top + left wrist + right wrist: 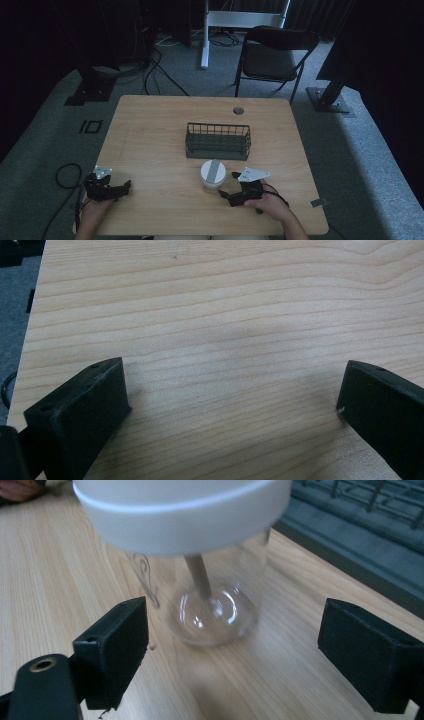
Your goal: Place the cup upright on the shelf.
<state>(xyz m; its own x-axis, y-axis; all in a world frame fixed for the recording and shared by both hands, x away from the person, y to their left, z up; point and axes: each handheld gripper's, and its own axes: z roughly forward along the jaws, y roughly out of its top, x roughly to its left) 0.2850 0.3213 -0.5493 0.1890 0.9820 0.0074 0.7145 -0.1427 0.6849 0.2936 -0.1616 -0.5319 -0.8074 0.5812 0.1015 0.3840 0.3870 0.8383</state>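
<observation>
Jar [213, 176]: stands upright on the bench [150, 135], just in front of the wire basket [218, 141].
Right hand-held gripper [225, 195]: jaws spread wide, jar just ahead, not touching.
Right gripper view: clear glass, white lid [182, 510], a stick [199, 576] inside.
Left hand-held gripper [126, 186]: spread over bare wood, well apart from the jar.

Bare table [150, 150] lies open before the left gripper [125, 186]. The jar [213, 176] stands just ahead of the right gripper [223, 194] (jaws spread wide), the wire basket [218, 141] close behind it.

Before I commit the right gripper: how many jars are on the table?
1: the jar stands just in front of the wire basket, right ahead of the open right gripper. The basket's walls might hide something small.
</observation>
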